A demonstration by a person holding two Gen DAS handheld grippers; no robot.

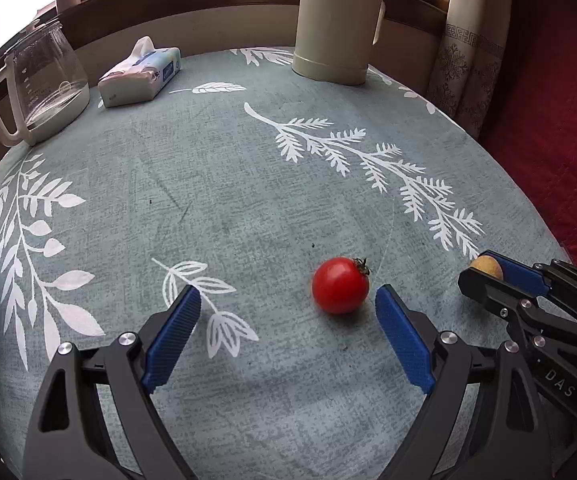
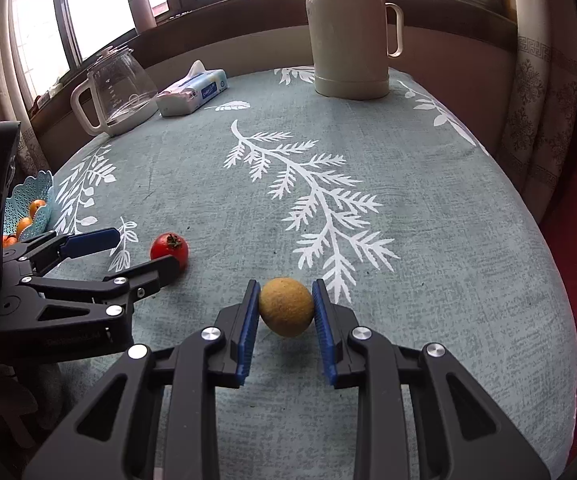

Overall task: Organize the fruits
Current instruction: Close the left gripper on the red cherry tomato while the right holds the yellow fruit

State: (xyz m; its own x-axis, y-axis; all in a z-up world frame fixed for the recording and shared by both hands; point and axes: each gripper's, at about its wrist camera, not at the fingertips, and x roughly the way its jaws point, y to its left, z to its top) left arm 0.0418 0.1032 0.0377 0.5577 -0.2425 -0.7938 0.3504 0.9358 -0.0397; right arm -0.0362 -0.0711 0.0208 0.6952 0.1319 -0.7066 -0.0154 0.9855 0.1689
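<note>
Left gripper [image 1: 288, 304] gapes wide, empty – tomato [image 1: 340, 285] on tablecloth just ahead | right gripper [image 2: 285, 308] pinches yellow fruit [image 2: 286, 306] | right view alone shows oranges filling the teal basket [image 2: 38, 194].

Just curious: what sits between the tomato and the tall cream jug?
Nothing: only bare leaf-print tablecloth lies between tomato and jug, in the left wrist view.
</note>
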